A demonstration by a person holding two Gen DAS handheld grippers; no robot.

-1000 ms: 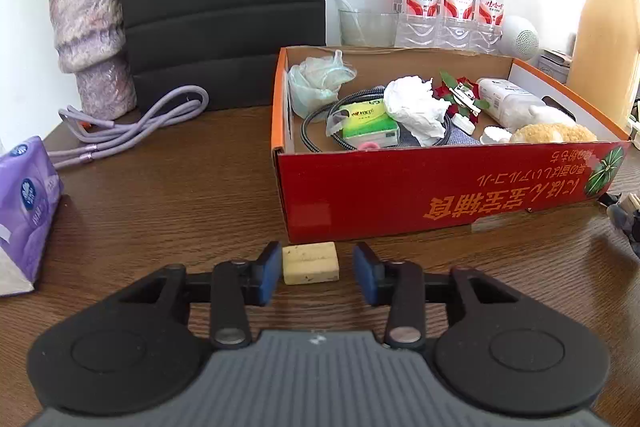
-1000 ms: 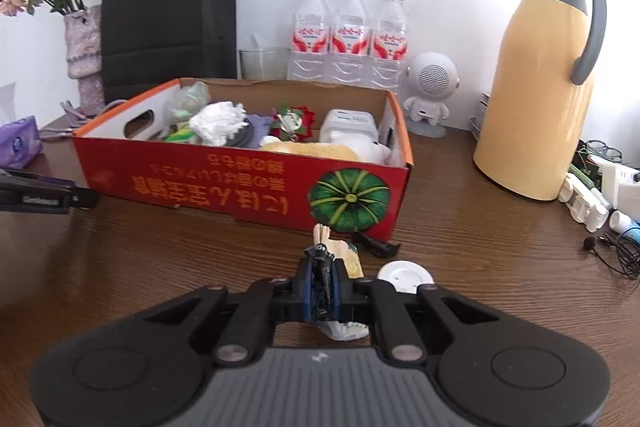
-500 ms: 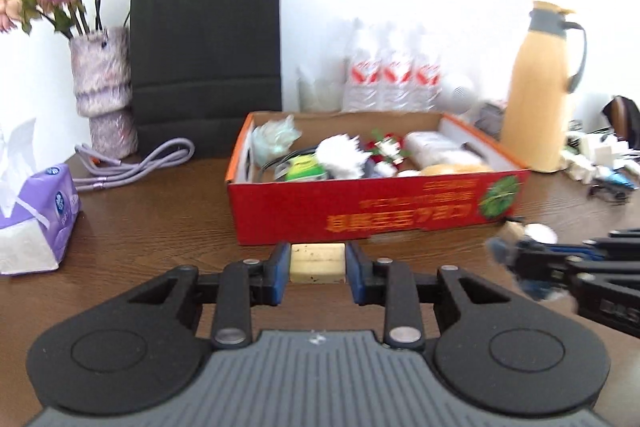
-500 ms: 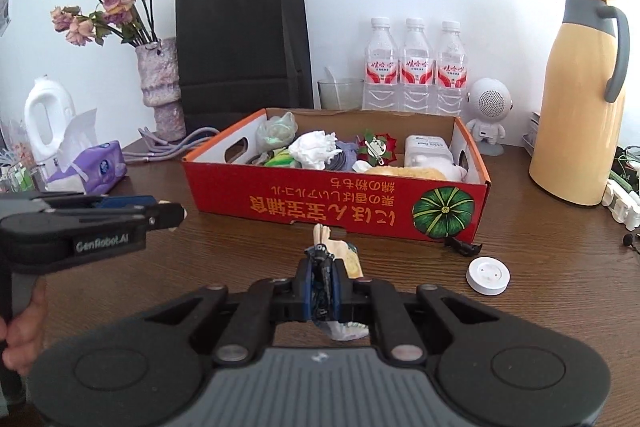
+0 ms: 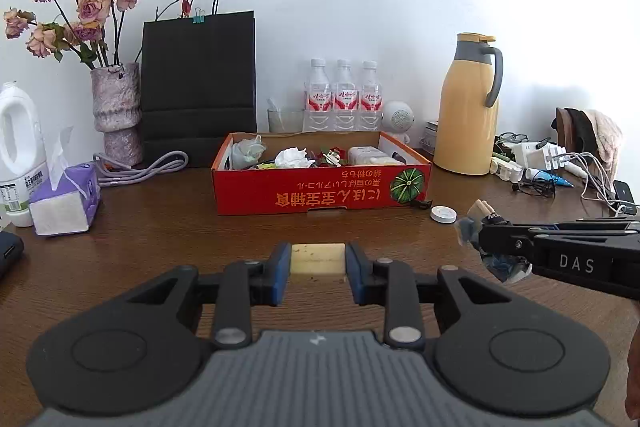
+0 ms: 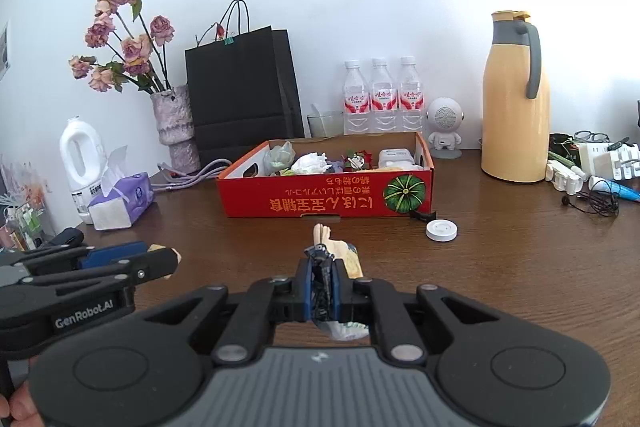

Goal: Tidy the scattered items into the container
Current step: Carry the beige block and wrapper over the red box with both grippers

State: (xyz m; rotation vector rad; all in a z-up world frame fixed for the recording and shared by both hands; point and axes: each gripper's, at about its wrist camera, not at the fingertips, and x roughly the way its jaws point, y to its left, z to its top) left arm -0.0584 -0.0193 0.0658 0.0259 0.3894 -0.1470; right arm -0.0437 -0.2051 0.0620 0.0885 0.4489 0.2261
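Observation:
My left gripper [image 5: 318, 273] is shut on a pale yellow eraser block [image 5: 317, 259], held above the table well in front of the red cardboard box [image 5: 320, 197]. My right gripper [image 6: 321, 285] is shut on a small figurine [image 6: 334, 253] with a dark blue dress and tan limbs, also lifted. The right gripper shows at the right of the left wrist view [image 5: 486, 241]; the left gripper shows at the left of the right wrist view [image 6: 160, 261]. The box [image 6: 324, 201] holds several items: crumpled tissue, a plastic bag, a white bottle.
A white round disc [image 6: 441, 229] and a small black clip [image 6: 424, 215] lie by the box's right front corner. Tissue pack [image 5: 66, 201], vase [image 5: 116, 119], black bag, water bottles [image 5: 342, 99], yellow thermos [image 5: 466, 107] and cables [image 5: 560, 171] ring the table.
Both grippers pulled back and rose from the box. The left gripper closed on the eraser block and lifted it. The right gripper kept hold of the figurine.

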